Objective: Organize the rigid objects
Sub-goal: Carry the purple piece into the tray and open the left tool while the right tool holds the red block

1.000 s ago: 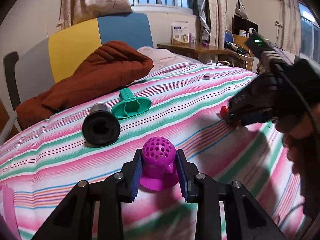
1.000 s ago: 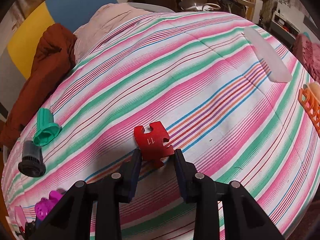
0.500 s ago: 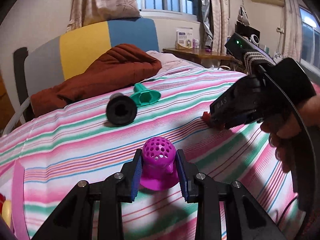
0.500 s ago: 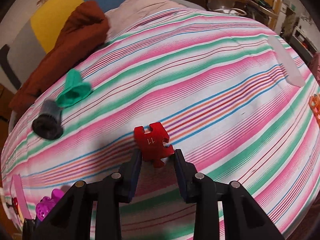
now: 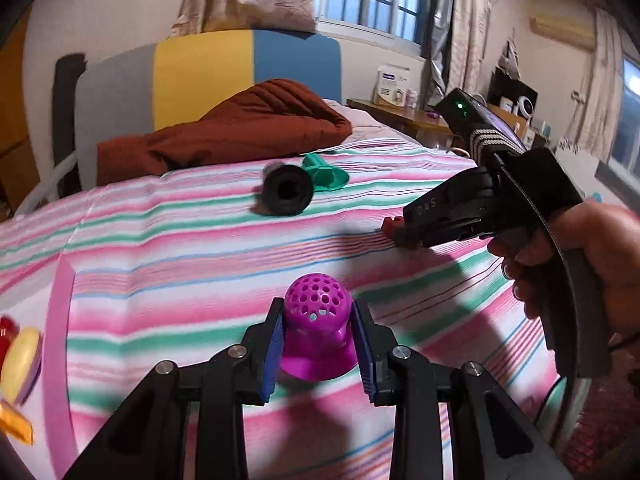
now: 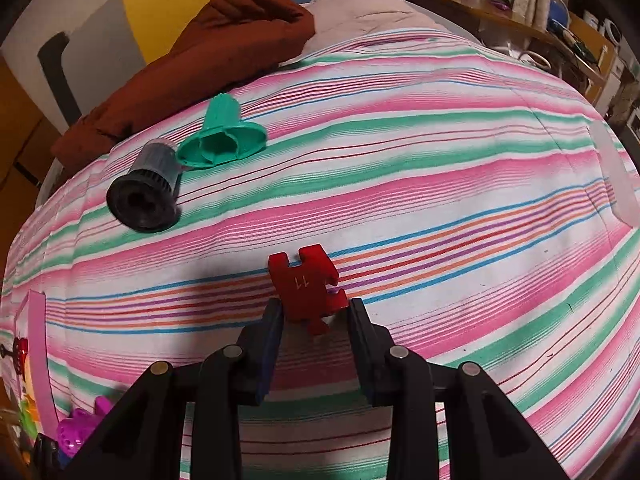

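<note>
At the left edge of the striped bed cover [image 5: 168, 248] a pink tray rim [image 5: 60, 320] shows, with a yellow disc [image 5: 20, 360] and a red piece beside it, too blurred to identify further. The left gripper [image 5: 318, 338] pinches a magenta perforated dome [image 5: 318, 320] between its blue pads [image 5: 272, 354]; the dome is rounded on top, dotted with holes, and flares into a skirt at its base, hanging just above the cover near the bed's front edge. Farther back, toward the head of the bed, a black ribbed cylinder [image 6: 144, 196] lies on its side, its open end facing the cameras, touching a green flanged funnel-like part [image 6: 222, 140]. Behind them a rust-brown quilted blanket [image 6: 208, 40] is heaped. To the right, the right gripper [image 6: 316, 320] clamps a flat red puzzle-shaped piece [image 6: 306, 288] marked "11", with knobs and notches along its edges, close over the middle of the cover.
</note>
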### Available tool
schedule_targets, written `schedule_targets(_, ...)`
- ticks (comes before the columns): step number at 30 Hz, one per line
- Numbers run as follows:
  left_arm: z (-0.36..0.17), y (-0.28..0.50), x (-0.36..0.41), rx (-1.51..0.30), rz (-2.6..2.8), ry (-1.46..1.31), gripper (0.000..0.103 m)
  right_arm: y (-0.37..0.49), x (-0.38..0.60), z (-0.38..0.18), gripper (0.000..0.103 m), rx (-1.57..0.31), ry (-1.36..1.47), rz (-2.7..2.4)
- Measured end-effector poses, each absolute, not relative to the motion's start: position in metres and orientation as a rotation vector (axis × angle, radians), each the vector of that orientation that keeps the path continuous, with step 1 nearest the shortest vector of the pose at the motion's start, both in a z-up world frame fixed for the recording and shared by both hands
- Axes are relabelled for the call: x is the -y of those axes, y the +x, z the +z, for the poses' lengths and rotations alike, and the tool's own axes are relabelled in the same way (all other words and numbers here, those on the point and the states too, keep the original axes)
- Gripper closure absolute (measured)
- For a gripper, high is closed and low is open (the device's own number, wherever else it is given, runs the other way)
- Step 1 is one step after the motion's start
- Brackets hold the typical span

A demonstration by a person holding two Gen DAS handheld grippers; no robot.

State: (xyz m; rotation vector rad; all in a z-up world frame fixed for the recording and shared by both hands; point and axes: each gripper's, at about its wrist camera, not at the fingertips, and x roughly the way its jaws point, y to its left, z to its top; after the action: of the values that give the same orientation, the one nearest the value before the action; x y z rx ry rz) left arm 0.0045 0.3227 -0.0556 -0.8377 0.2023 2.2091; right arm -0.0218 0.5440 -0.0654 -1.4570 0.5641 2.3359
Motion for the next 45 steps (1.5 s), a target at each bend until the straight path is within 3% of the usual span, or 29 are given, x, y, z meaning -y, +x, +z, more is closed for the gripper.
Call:
schedule_targets(7, -0.048, 0.020, -0.277, -0.149, 2.220, -0.842, 0.070, -0.024, -0.509, -0.055, 0.072, -0.441, -1.496, 2.501)
schedule_targets(19, -0.031, 0.034, -0.198, -0.076, 2.299, -0.854, 0.070, -0.034, -0.503, -0.059, 0.072, -0.413, -1.473, 2.568)
schedule_targets(21, -0.030, 0.034, -0.182, -0.041, 2.322, -0.872, 0.070, -0.037, -0.500, -0.060, 0.080, -0.414, -1.458, 2.585)
schedule_targets(31, -0.033, 0.028, -0.113, 0.027, 2.438, -0.935, 0.070, -0.044, -0.493, -0.063, 0.081, -0.399, -1.463, 2.578)
schedule_targets(35, -0.040, 0.022, -0.090, 0.026, 2.492, -0.959, 0.070, -0.039, -0.506, -0.052, 0.066, -0.438, -1.348, 2.581)
schedule_targets(38, -0.048, 0.016, -0.077, 0.024, 2.519, -1.005, 0.070, -0.045, -0.499, -0.053, 0.065, -0.406, -1.358, 2.609)
schedule_targets(45, -0.062, 0.012, -0.066, -0.002, 2.534, -1.086, 0.070, -0.074, -0.479, -0.084, 0.063, -0.105, -1.504, 2.540)
